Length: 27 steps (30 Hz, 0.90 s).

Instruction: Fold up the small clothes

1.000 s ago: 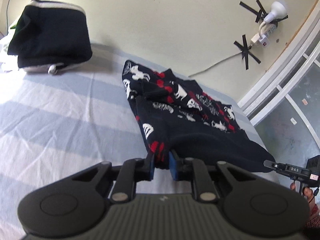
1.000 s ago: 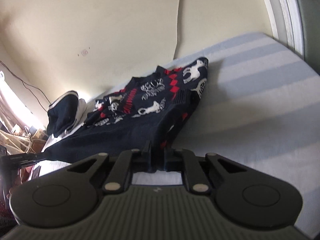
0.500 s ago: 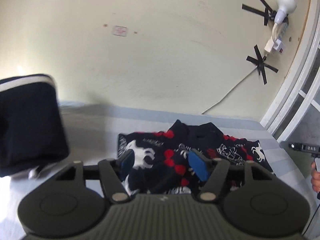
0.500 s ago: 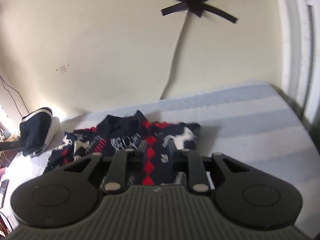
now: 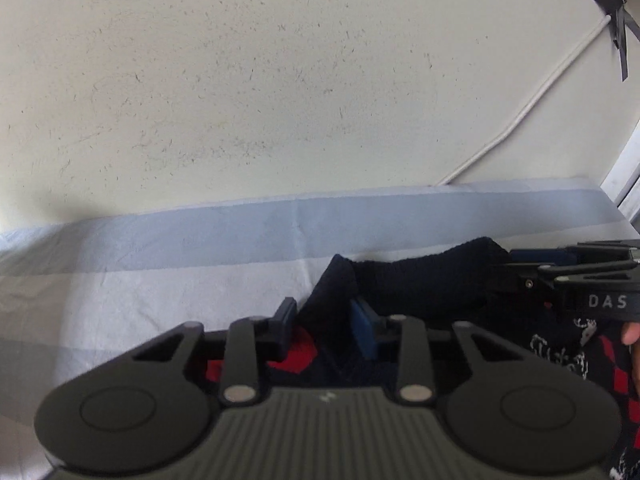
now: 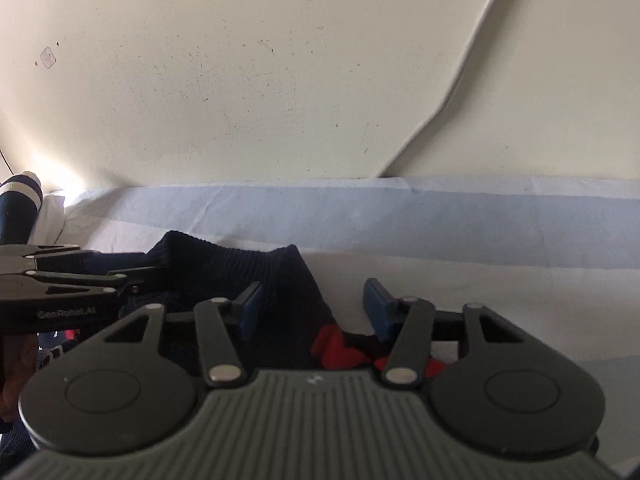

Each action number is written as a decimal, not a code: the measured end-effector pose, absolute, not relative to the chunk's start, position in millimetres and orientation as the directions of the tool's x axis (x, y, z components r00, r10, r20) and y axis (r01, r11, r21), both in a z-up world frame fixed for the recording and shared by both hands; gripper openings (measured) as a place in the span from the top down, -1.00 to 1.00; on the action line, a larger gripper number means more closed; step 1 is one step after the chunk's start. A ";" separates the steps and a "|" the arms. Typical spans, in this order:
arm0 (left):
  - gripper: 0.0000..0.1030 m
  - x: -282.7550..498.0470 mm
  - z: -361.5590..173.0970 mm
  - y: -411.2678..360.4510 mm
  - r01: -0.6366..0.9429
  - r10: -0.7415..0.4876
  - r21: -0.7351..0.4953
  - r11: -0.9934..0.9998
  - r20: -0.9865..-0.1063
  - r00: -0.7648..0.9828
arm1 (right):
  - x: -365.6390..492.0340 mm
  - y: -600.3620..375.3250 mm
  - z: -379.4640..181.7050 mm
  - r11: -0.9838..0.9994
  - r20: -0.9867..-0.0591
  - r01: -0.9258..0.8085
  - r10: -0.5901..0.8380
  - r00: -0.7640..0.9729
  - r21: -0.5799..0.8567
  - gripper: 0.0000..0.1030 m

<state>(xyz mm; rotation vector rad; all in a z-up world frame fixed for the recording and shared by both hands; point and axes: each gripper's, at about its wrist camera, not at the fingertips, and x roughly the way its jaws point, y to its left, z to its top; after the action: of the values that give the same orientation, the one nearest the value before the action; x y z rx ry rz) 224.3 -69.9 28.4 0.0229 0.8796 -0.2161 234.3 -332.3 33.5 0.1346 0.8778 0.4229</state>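
Both grippers have carried the sweater's near edge over to the wall side of the bed. Left wrist view: the left gripper (image 5: 326, 314) has just been closing; its fingers stand slightly apart around a dark fold of the sweater (image 5: 420, 280), whether pinching it I cannot tell. Right wrist view: the right gripper (image 6: 314, 308) sits spread wide, the sweater (image 6: 248, 270) loose between its pads. Best now, I judge, to align both corners before letting go and withdrawing.

two grippers (image 5: 326, 318) (image 6: 312, 306), one patterned sweater (image 5: 420, 280), one folded dark garment (image 6: 18, 210), one striped sheet (image 5: 160, 240)
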 end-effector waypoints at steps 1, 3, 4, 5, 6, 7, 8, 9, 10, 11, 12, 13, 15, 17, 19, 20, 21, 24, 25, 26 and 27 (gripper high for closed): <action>0.73 221.4 28.8 -71.6 0.209 -0.179 -0.058 0.976 -0.761 0.623 | 234.7 -331.0 32.6 0.900 -0.717 -0.319 0.431 0.548 0.298 0.74; 0.79 216.2 29.2 -75.6 0.215 -0.159 -0.024 0.976 -0.755 0.637 | 231.4 -331.6 35.9 0.898 -0.706 -0.305 0.439 0.556 0.318 0.75; 0.79 214.1 30.4 -76.6 0.216 -0.149 -0.009 0.976 -0.751 0.643 | 228.1 -330.7 39.4 0.899 -0.703 -0.306 0.435 0.562 0.312 0.75; 0.80 210.9 33.0 -76.3 0.215 -0.140 0.005 0.976 -0.746 0.651 | 224.7 -329.9 44.2 0.901 -0.696 -0.306 0.432 0.573 0.307 0.76; 0.80 205.0 35.5 -76.4 0.215 -0.132 0.018 0.976 -0.739 0.660 | 221.7 -330.1 48.1 0.902 -0.690 -0.304 0.431 0.581 0.307 0.76; 0.80 201.8 40.2 -77.0 0.215 -0.128 0.025 0.976 -0.732 0.669 | 217.1 -331.2 54.9 0.901 -0.680 -0.305 0.433 0.592 0.308 0.76; 0.80 194.7 44.9 -76.3 0.217 -0.130 0.028 0.976 -0.723 0.679 | 211.5 -330.1 61.0 0.899 -0.667 -0.309 0.437 0.603 0.309 0.77; 0.80 186.2 50.5 -75.7 0.220 -0.134 0.029 0.975 -0.712 0.689 | 203.8 -330.6 69.0 0.896 -0.652 -0.318 0.444 0.614 0.310 0.77; 0.80 176.9 56.6 -75.2 0.223 -0.137 0.031 0.974 -0.701 0.700 | 195.1 -331.2 77.6 0.893 -0.638 -0.328 0.450 0.624 0.309 0.77; 0.80 167.5 62.0 -74.5 0.224 -0.139 0.035 0.974 -0.690 0.711 | 184.5 -331.7 86.5 0.890 -0.625 -0.341 0.456 0.634 0.304 0.77; 0.80 155.3 69.9 -73.2 0.226 -0.143 0.036 0.974 -0.675 0.724 | 173.8 -331.9 94.3 0.888 -0.613 -0.350 0.460 0.642 0.298 0.77; 0.80 143.3 76.4 -70.9 0.228 -0.153 0.029 0.973 -0.661 0.735 | 162.4 -333.0 101.1 0.886 -0.602 -0.358 0.464 0.650 0.296 0.77; 0.80 117.3 90.4 -64.1 0.241 -0.184 0.006 0.970 -0.630 0.755 | 136.1 -334.7 113.5 0.878 -0.577 -0.379 0.477 0.663 0.291 0.77; 0.80 87.8 100.7 -58.1 0.254 -0.207 -0.005 0.967 -0.599 0.773 | 104.3 -335.2 124.5 0.870 -0.549 -0.408 0.491 0.676 0.276 0.77; 0.80 60.6 105.7 -53.0 0.269 -0.227 -0.014 0.963 -0.577 0.784 | 73.7 -334.8 131.0 0.862 -0.529 -0.434 0.504 0.683 0.261 0.77; 0.79 49.1 106.8 -49.8 0.274 -0.241 -0.028 0.961 -0.571 0.785 | 61.9 -334.7 132.7 0.860 -0.525 -0.443 0.506 0.684 0.252 0.77; 0.79 36.5 107.7 -45.9 0.280 -0.257 -0.047 0.959 -0.564 0.785 | 49.4 -333.5 133.2 0.860 -0.525 -0.449 0.505 0.685 0.241 0.77; 0.79 6.0 105.5 -35.5 0.291 -0.294 -0.094 0.952 -0.546 0.785 | 22.5 -326.1 132.4 0.877 -0.543 -0.442 0.467 0.698 0.186 0.77; 0.79 0.5 103.7 -31.9 0.293 -0.305 -0.110 0.950 -0.543 0.783 | 13.2 -326.1 132.0 0.884 -0.548 -0.440 0.449 0.706 0.158 0.77; 0.79 -5.5 101.4 -29.8 0.294 -0.311 -0.120 0.948 -0.540 0.782 | 5.2 -322.9 131.6 0.888 -0.548 -0.439 0.438 0.712 0.139 0.77; 0.79 -11.2 99.9 -29.4 0.293 -0.311 -0.121 0.948 -0.538 0.783 | -0.5 -320.9 131.3 0.889 -0.550 -0.439 0.432 0.715 0.127 0.77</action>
<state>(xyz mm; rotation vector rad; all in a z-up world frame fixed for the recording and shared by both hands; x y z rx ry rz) -11.2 -29.4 99.9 -0.0308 0.5863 -0.3258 -0.5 -320.9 131.3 -0.0128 0.6057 0.4825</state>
